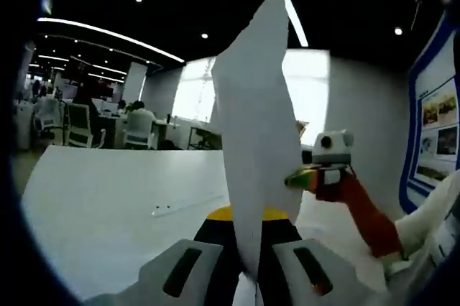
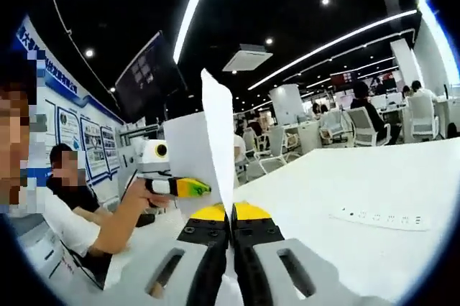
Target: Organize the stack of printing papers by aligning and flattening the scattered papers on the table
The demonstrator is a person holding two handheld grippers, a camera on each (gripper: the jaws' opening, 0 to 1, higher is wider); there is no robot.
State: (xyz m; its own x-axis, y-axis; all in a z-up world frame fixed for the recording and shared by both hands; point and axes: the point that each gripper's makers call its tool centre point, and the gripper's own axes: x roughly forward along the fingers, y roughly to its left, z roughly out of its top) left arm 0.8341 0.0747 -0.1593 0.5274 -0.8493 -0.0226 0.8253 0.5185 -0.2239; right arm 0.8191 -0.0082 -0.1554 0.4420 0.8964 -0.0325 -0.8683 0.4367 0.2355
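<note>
In the left gripper view the left gripper at bottom center is clamped down tight on the papers, which stand up edge-on through the middle of the frame, lifted off the white table. The right gripper pokes in at center right, touching the sheets. In the right gripper view its jaws are pinched closed on the papers' lower edge.

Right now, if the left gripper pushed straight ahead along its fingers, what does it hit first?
Nothing solid nearby, probably. The left gripper is already shut on the upright white paper sheets, so these would travel with it. Beyond them lies the bare white table top; the orange-tipped right gripper sits off to the side. Depth is unclear.
</note>
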